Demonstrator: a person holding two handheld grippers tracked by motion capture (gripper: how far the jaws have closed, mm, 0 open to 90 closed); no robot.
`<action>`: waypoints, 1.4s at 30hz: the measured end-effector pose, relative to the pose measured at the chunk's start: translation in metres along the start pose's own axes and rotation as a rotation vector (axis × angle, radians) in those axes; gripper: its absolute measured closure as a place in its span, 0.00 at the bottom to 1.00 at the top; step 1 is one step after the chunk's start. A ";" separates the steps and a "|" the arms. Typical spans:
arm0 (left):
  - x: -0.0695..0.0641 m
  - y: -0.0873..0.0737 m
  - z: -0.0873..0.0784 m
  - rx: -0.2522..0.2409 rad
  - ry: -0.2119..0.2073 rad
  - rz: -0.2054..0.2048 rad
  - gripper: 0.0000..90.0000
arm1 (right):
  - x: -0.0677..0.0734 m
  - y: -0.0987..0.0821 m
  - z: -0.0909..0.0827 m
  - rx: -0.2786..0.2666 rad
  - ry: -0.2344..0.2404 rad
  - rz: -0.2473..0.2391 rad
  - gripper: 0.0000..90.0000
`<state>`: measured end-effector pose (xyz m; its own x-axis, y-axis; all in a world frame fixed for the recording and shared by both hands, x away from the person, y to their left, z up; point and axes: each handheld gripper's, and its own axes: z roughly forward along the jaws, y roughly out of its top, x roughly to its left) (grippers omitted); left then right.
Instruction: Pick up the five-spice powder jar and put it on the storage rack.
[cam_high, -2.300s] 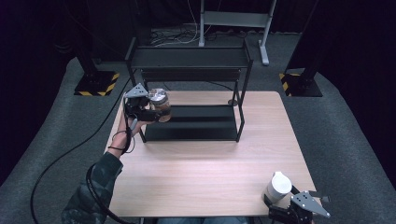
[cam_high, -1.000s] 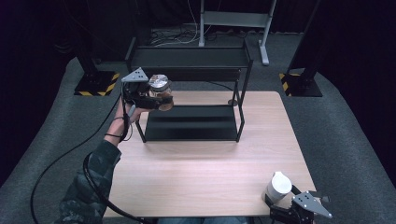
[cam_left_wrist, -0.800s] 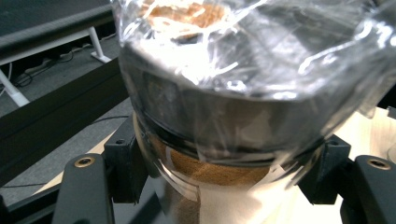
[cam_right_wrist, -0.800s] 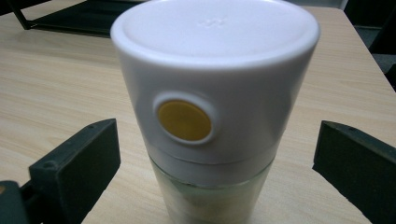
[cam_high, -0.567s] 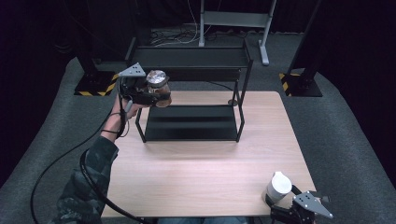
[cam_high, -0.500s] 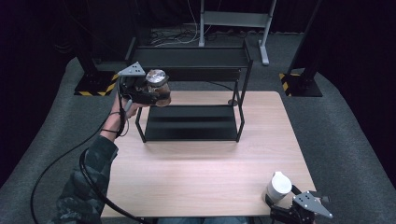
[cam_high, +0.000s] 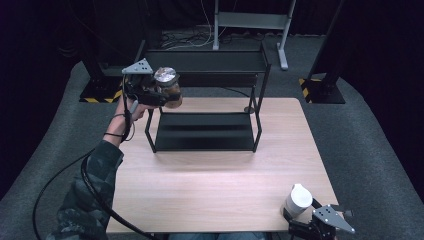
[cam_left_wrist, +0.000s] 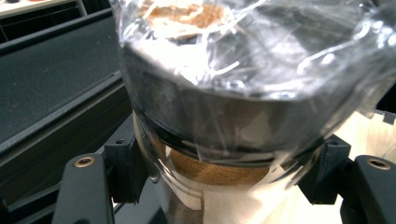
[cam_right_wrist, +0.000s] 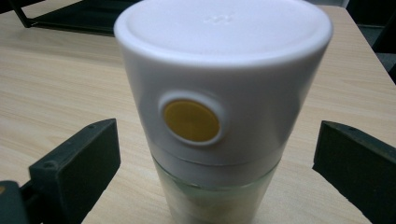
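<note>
Between the left tongs, clamped on its glass body, the foil-capped jar of brown powder now sits higher than a moment ago, level with the black rack's top shelf, apparently ready for shelving, while the right tongs stand open around the white-lidded jar on the desk.

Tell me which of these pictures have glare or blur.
Left gripper view: the jar is so close it is soft, with bright glare on its plastic wrap. Right gripper view: the white-capped bottle is slightly soft, evenly lit. High view: table well lit, surroundings dark.
</note>
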<state>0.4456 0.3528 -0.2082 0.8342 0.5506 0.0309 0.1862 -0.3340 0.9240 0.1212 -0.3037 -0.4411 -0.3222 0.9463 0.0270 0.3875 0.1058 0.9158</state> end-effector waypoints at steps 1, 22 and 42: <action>0.000 0.000 0.000 0.000 0.000 0.000 0.34 | 0.000 0.000 0.000 0.000 -0.001 0.000 0.00; 0.006 0.025 -0.004 -0.003 -0.002 0.021 0.34 | -0.002 0.000 -0.002 -0.004 -0.006 0.001 0.00; 0.013 0.049 -0.009 0.000 -0.027 0.049 0.34 | -0.001 0.001 -0.001 0.004 -0.002 -0.005 0.00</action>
<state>0.4607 0.3511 -0.1593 0.8562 0.5124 0.0654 0.1451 -0.3601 0.9216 0.1208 -0.3049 -0.4398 -0.3228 0.9462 0.0216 0.3890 0.1118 0.9145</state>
